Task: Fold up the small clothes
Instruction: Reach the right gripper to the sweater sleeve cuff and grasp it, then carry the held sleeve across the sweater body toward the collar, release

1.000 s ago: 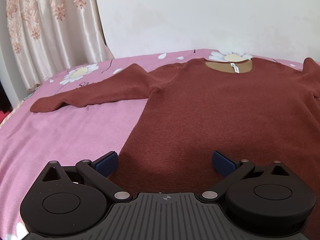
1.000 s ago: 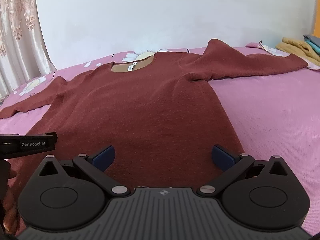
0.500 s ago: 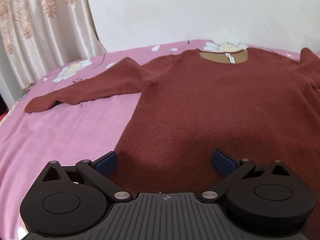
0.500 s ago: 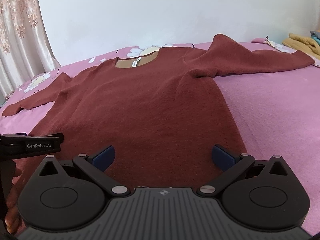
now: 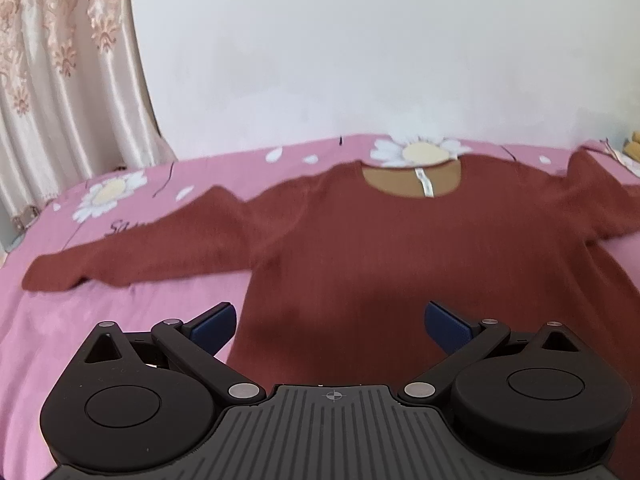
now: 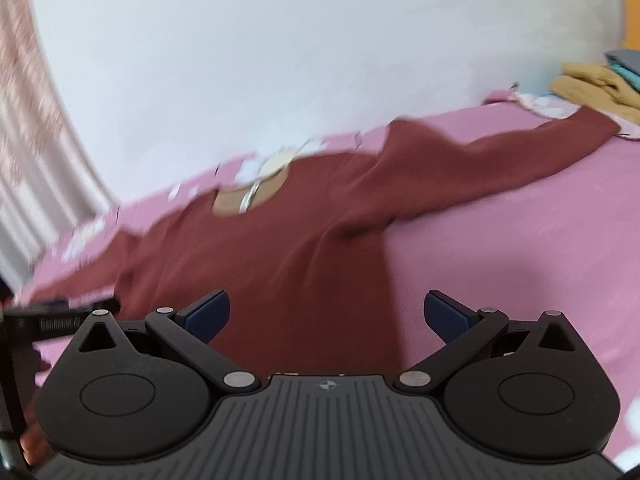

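A rust-red long-sleeved sweater [image 5: 400,248] lies flat on the pink bedspread [image 5: 80,320], neck away from me, both sleeves spread out. It also shows in the right wrist view [image 6: 280,256], blurred. My left gripper [image 5: 328,326] is open and empty over the sweater's lower left body, its left pad beside the side edge. My right gripper [image 6: 326,314] is open and empty over the lower right body. The left gripper's body [image 6: 52,320] shows at the left edge of the right wrist view.
A white wall [image 5: 360,60] runs behind the bed. A patterned curtain [image 5: 60,80] hangs at the left. Folded clothes [image 6: 592,80] are stacked at the far right of the bed. White daisy prints [image 5: 420,152] mark the bedspread.
Both grippers have tilted up and pulled back a little, so more wall shows. The right wrist view has swung and rolled and is motion-blurred. Both grippers stay open.
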`<state>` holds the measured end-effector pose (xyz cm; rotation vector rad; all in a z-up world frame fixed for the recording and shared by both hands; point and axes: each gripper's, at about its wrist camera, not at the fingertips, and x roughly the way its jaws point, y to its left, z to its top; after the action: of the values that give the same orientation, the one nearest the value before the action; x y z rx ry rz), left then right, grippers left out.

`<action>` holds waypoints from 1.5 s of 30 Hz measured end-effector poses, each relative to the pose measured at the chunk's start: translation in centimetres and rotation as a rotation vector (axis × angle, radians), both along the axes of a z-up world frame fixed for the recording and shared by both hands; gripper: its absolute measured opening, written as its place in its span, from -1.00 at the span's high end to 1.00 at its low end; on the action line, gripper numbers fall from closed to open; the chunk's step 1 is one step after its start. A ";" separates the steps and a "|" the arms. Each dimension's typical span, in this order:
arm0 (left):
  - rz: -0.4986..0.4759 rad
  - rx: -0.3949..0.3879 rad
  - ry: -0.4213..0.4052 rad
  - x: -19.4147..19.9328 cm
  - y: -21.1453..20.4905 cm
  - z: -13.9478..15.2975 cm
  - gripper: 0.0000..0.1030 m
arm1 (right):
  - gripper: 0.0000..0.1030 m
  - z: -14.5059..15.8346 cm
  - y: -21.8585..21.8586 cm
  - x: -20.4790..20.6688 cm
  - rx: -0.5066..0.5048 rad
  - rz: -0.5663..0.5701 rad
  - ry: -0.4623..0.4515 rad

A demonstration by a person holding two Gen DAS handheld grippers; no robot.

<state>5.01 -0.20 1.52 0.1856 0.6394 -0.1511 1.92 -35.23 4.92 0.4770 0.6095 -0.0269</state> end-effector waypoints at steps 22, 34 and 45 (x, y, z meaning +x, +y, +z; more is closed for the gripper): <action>0.077 -0.101 0.123 5.0 2.4 -5.7 -1.00 | -0.32 -7.8 -21.1 6.3 0.210 -0.553 0.050; 0.084 -0.104 0.118 5.0 2.3 -5.8 -1.00 | 0.40 -10.1 -25.1 10.1 0.327 -0.547 0.003; 0.107 -0.105 0.112 5.0 2.5 -5.7 -1.00 | 0.64 -10.6 -27.1 7.1 0.418 -0.549 -0.107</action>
<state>10.00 2.32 -4.22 0.0416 0.7489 -0.0920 9.01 -62.36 -5.67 1.0349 0.3615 -0.3992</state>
